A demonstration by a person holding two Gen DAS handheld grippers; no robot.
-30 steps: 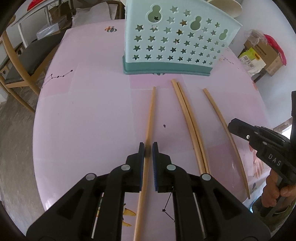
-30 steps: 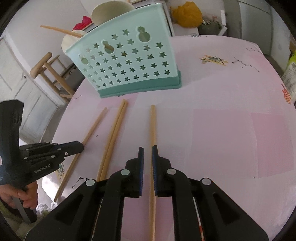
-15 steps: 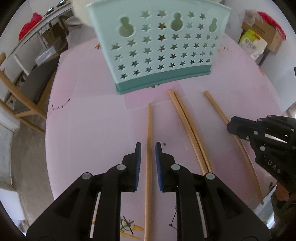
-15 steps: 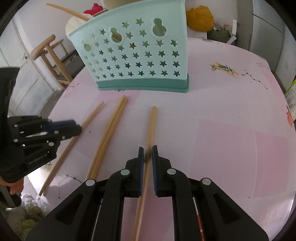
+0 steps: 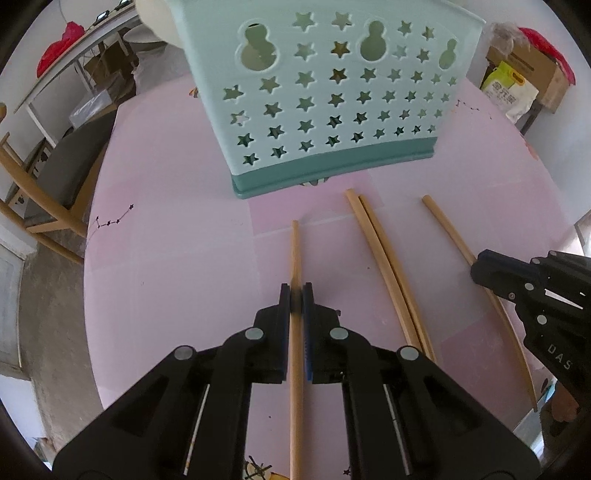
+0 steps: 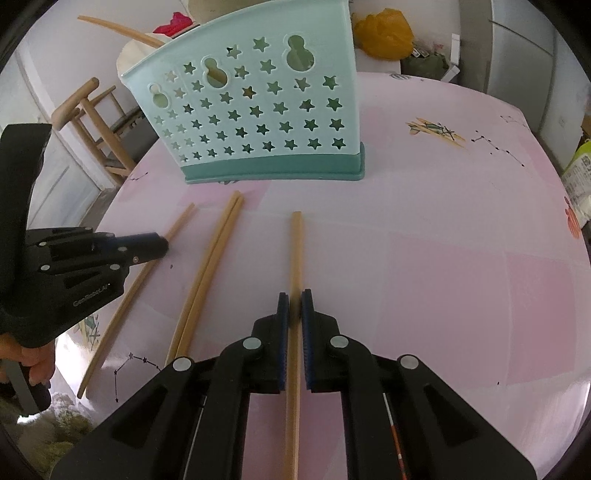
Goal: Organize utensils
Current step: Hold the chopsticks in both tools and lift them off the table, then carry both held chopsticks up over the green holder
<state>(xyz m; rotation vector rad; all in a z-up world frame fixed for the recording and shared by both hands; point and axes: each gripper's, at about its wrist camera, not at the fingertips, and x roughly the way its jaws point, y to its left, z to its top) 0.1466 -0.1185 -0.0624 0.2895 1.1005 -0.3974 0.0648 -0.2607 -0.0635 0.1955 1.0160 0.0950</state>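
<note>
Well, hardly started yet. Can count four wooden sticks lying on the pink surface (image 5: 166, 277), all just in front of the basket (image 5: 332, 92), with their ends pointing at it. Can count one basket, light green with star holes, standing upright. Can count two grippers too. Looking at the left gripper (image 5: 295, 291), can see its fingers (image 5: 283, 314) clenched on the left stick (image 5: 294, 251), the one in front of the basket's left end. Looking at the right gripper (image 6: 294, 299), can see it squeezed tight on the right stick (image 6: 296, 251), in front of the basket's right end. Between those, in front of the basket's middle, can see the two middle sticks (image 5: 384, 266) touching side by side, not grabbed by anything. Can spot a fifth stick (image 6: 110, 26) poking out behind the basket, but cannot tell if in it. Probably still to do: lifting all four sticks and dropping them into the basket.
</note>
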